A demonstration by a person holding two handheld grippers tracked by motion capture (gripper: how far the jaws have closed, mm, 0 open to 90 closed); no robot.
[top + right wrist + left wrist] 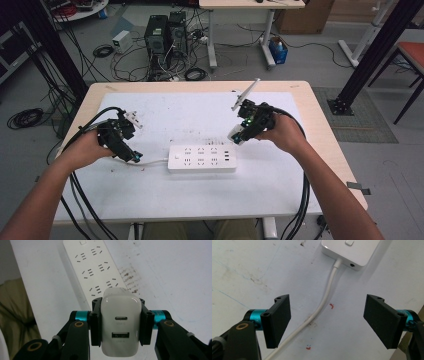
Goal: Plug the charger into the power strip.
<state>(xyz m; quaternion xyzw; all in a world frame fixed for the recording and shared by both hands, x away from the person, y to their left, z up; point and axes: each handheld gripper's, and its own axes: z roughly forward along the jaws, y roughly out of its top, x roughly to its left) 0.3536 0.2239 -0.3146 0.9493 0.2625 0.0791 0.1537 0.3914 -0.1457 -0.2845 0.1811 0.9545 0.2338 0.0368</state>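
A white power strip [201, 158] lies near the middle of the white mat; its sockets [96, 270] face up. Its white cable [323, 303] runs off its left end, under my left gripper [327, 320], which is open over the cable with nothing between the jaws. In the high view my left gripper [131, 155] sits just left of the strip. My right gripper [120, 323] is shut on a white USB charger [120, 327], held above the strip's right end. In the high view the charger [236, 134] hangs above and right of the strip.
A white mat [165, 115] covers the wooden table [320, 130]. A small white plug [132, 118] lies at the left near my left hand. Cables trail off the table's front edge on both sides. Computer towers [165, 35] and floor cables lie beyond the table.
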